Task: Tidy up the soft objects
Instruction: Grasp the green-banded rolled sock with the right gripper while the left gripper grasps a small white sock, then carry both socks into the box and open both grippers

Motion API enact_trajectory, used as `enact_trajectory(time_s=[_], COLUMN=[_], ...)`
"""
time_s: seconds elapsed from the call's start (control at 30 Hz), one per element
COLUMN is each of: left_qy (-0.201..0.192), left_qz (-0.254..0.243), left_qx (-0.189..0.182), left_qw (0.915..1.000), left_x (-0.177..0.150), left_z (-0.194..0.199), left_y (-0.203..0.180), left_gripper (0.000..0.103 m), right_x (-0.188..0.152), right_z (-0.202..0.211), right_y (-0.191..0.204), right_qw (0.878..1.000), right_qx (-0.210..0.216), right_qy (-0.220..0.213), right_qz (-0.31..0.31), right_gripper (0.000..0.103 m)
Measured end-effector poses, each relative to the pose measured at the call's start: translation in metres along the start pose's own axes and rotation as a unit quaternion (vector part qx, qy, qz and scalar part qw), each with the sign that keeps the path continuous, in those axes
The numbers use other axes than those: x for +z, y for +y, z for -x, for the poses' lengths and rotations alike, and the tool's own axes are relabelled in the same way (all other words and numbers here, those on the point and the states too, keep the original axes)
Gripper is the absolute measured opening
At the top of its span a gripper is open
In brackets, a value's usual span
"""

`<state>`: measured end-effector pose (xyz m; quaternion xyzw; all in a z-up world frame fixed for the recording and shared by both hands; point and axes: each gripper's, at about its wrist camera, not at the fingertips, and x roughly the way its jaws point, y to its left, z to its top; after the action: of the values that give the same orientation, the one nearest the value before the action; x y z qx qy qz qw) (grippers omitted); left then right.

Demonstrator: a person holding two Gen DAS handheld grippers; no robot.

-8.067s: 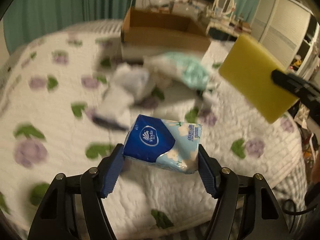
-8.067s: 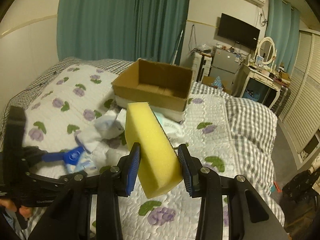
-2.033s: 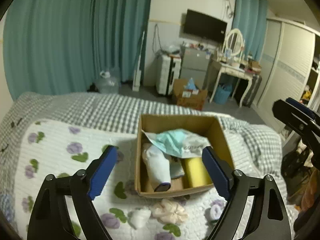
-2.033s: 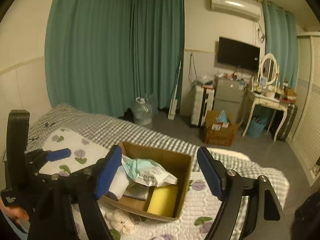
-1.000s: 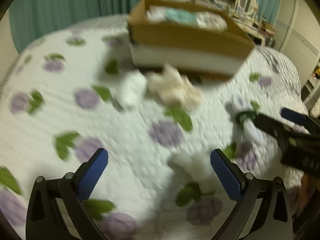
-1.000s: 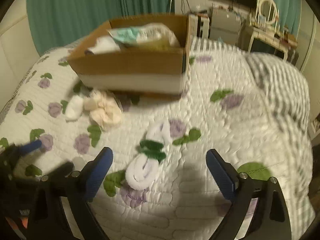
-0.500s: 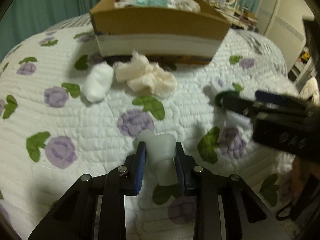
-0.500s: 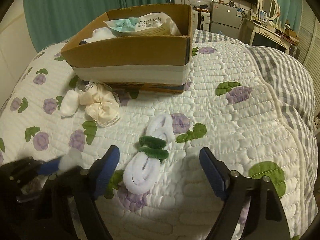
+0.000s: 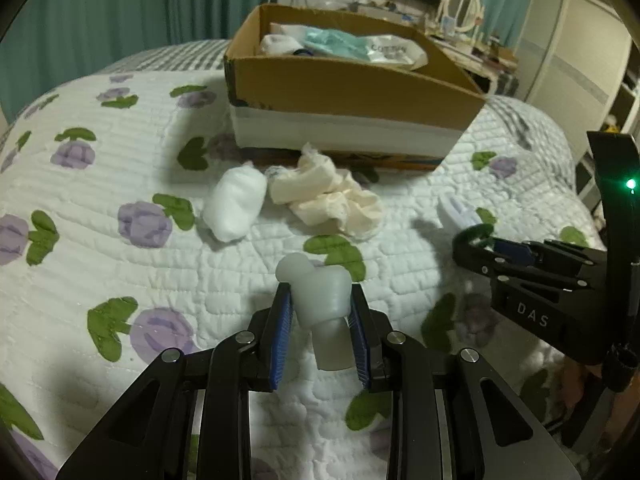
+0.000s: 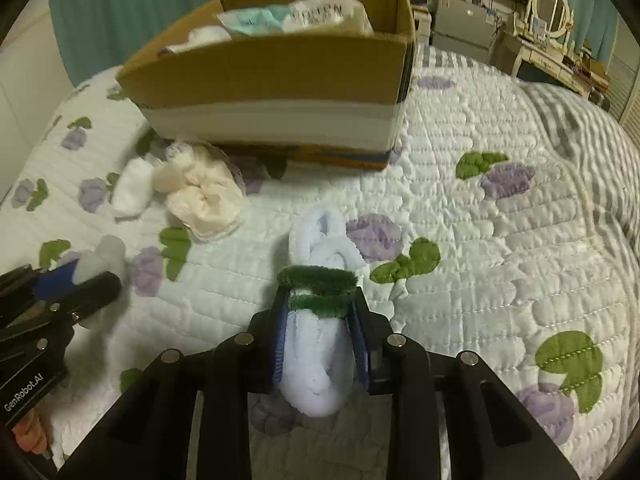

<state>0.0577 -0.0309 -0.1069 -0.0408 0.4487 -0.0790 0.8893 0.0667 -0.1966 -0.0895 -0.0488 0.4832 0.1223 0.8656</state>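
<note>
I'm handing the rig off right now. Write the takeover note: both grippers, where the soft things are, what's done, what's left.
Left gripper: shut on a pale squishy toy.
Right gripper: shut on a white terry band with green trim.
Box on the bed already holds a cotton pack and a white sock.
Left on the quilt before the box: cotton ball and cream scrunchie.
Next: drop both held items in the box, then fetch those two.
</note>
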Motion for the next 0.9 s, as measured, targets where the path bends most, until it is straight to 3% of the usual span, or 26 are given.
enact_trajectory(time_s=[0.27, 0.47, 0.7, 0.9], left_qy=[-0.012, -0.049, -0.117, -0.140], left_qz=[0.010, -0.011, -0.032, -0.038], left_qx=[-0.024, -0.024, -0.033, -0.036], left_qw=[0.9996, 0.9984, 0.9921, 0.9888], left_x=[0.008, 0.034, 0.094, 0.153], left_z=[0.027, 0.068, 0.115, 0.113], left_y=[0.000, -0.013, -0.029, -0.030], left_gripper=[0.027, 0.027, 0.027, 0.027], right_x=[-0.002, 0.017, 0.073, 0.128], right_z=[0.047, 0.099, 0.166, 0.170], right_y=[0.005, 0.010, 0.017, 0.008], right_qw=[0.999, 0.995, 0.984, 0.980], right_qx=[0.009, 0.021, 0.009, 0.012], right_qy=[-0.050, -0.097, -0.173, -0.194], right_qz=[0.011, 0.019, 0.042, 0.036], right_gripper=[0.026, 0.026, 0.026, 0.026])
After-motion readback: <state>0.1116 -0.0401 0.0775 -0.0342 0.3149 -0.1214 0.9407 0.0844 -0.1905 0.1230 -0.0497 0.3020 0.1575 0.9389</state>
